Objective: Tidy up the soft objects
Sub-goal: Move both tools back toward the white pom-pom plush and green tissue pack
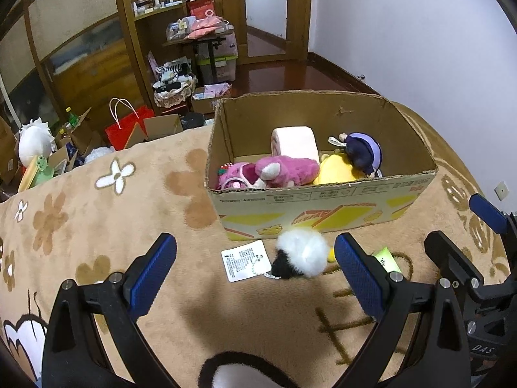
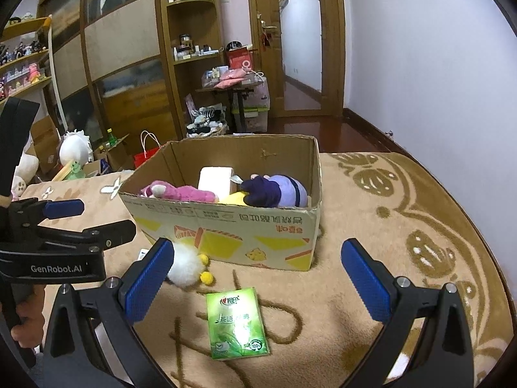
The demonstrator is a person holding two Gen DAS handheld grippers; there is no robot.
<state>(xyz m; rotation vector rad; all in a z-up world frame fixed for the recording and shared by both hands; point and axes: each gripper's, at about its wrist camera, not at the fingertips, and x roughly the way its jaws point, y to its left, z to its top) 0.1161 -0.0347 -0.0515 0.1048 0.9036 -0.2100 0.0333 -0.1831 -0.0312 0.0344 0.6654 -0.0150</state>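
We hold both claws, left and right, wide apart. A fluffy toy lies at 12 o'clock of the left claw, just before the box. A tissue pack lies before the right.

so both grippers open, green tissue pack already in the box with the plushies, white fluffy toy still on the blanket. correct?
Not quite. The green tissue pack is not in the cardboard box; the right wrist view shows it lying on the blanket in front of it. Both grippers are open, and the white fluffy toy is on the blanket.

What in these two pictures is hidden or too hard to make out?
- Yellow plush in the cardboard box: mostly covered by the pink plush and purple doll, both views.
- Green tissue pack: in the left view, mostly behind the fingers.
- White paper tag: print too small to read.
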